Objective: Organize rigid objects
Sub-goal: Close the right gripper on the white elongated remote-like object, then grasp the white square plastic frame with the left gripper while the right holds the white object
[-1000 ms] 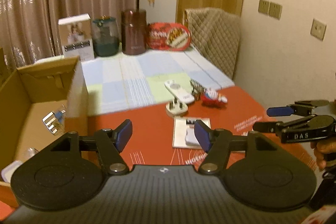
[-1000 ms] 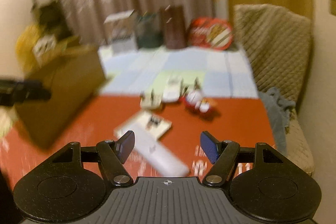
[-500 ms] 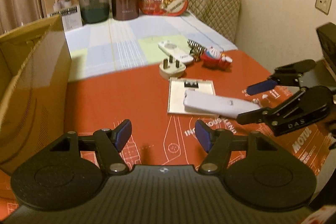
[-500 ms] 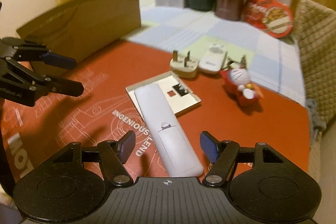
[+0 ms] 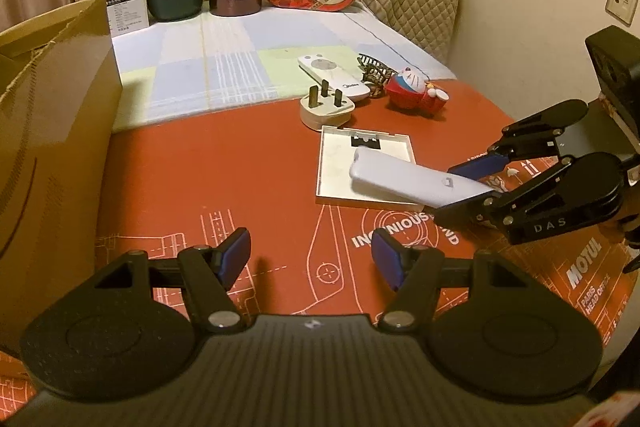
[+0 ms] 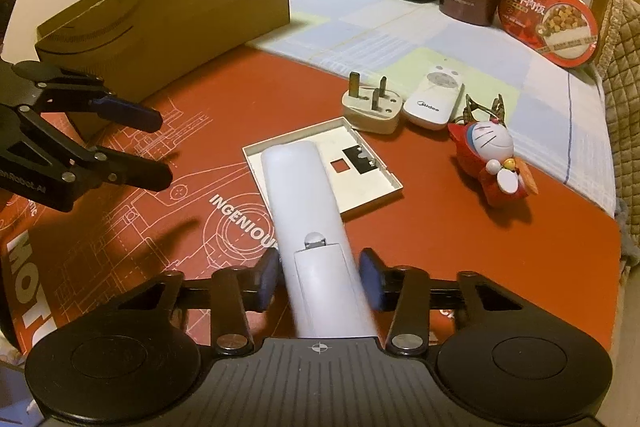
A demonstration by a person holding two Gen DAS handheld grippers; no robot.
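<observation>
Now, right gripper (image 6: 318, 281): my pads are clamped on the near end of the remote (image 6: 308, 219); its far end lies over the plate (image 6: 360, 183).
Left gripper (image 5: 310, 259): jaws about half apart, nothing between them, above the red mat (image 5: 240, 167).
Still out on the table: plug (image 6: 372, 109), small remote (image 6: 434, 99), figurine (image 6: 490, 159), a dark clip (image 5: 372, 69) beside it.
Box (image 6: 168, 19): at the far left; I cannot see inside.
Progress: I judge it early; one item gripped, none visibly stowed, five left.
</observation>
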